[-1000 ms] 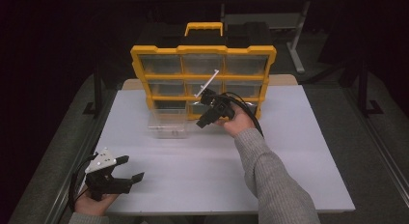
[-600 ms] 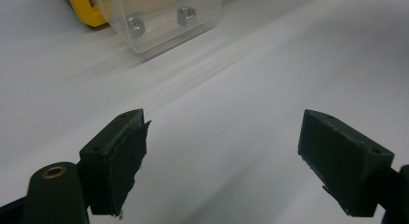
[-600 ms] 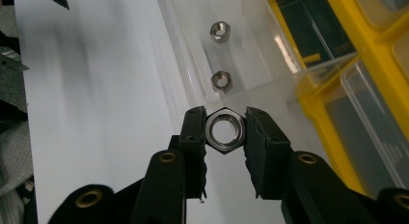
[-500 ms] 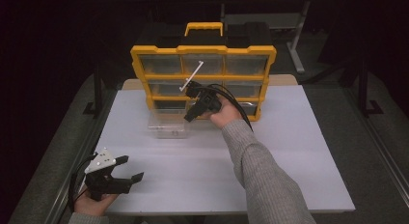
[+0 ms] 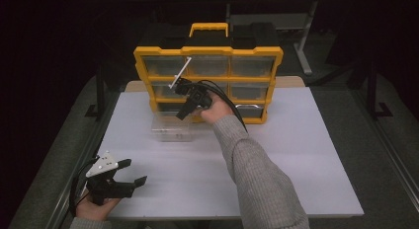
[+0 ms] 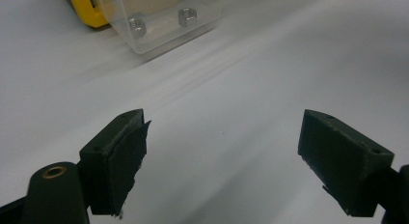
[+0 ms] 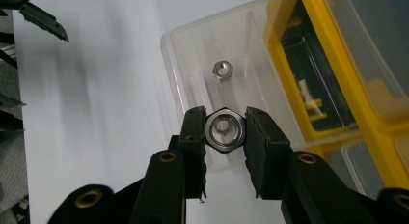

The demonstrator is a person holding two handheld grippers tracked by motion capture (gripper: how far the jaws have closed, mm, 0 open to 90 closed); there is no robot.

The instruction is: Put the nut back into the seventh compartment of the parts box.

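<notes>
A steel hex nut point(image 7: 224, 129) sits between the jaws of my right gripper point(image 7: 224, 119), which is shut on it. In the high view, this right gripper point(image 5: 184, 113) hovers just over a clear plastic drawer point(image 5: 172, 131) that lies on the white table in front of a yellow organizer point(image 5: 207, 52). Another nut point(image 7: 223, 69) lies inside the clear drawer point(image 7: 193, 55). My left gripper point(image 5: 132, 178) rests open at the table's near left corner. From the left gripper view, the open left gripper point(image 6: 222, 147) holds nothing, and the drawer point(image 6: 159, 21) lies ahead with two nuts point(image 6: 137, 25) in it.
The organizer point(image 7: 347, 74) has rows of clear drawers, with one slot at its lower left open. The white tabletop point(image 5: 296, 155) stretches to the right and front. A dark floor and table legs surround the table.
My right gripper has moved left along the organizer's front with the nut in it, ending over the clear drawer. The left gripper has stayed in place.
</notes>
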